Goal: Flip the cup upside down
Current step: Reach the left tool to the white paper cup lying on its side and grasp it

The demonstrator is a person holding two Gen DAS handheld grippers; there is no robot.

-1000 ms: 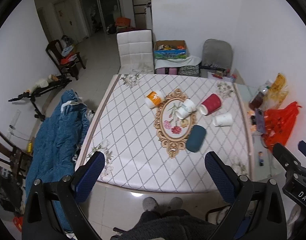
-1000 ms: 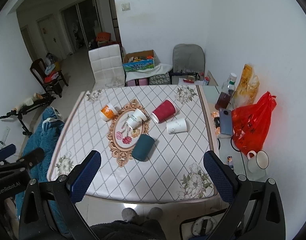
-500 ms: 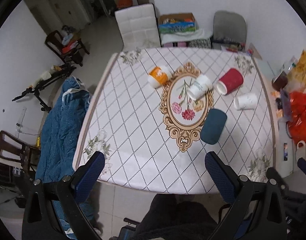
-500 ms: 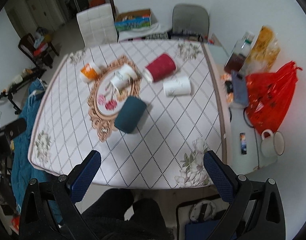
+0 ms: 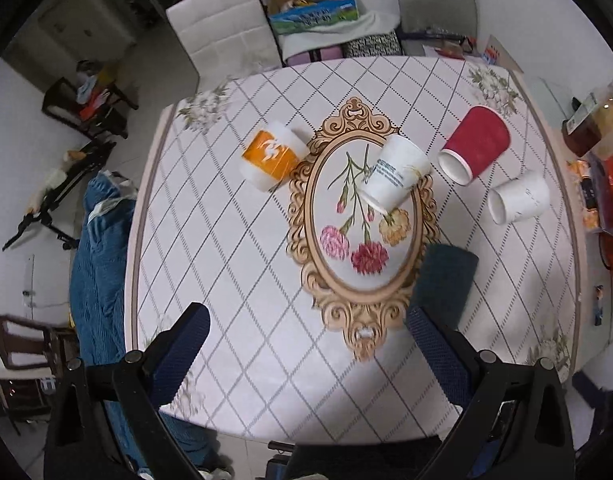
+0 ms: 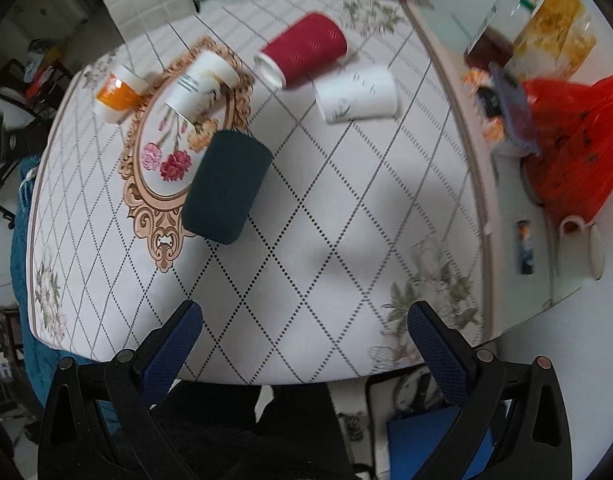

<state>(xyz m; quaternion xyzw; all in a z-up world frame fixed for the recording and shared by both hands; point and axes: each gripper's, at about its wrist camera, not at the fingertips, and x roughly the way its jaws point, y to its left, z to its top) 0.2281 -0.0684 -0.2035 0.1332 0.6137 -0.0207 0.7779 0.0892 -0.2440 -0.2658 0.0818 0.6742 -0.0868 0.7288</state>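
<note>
In the left wrist view the near end of the dark teal cup (image 5: 446, 276) is hidden behind a blue finger pad (image 5: 434, 354). The tabletop (image 5: 242, 400) runs out of sight under the rig at its near edge. In the right wrist view the red bag (image 6: 578, 140) and the bottle (image 6: 494, 36) are motion-blurred — labels unreadable — and the white mug (image 6: 582, 248) shows no interior.
</note>
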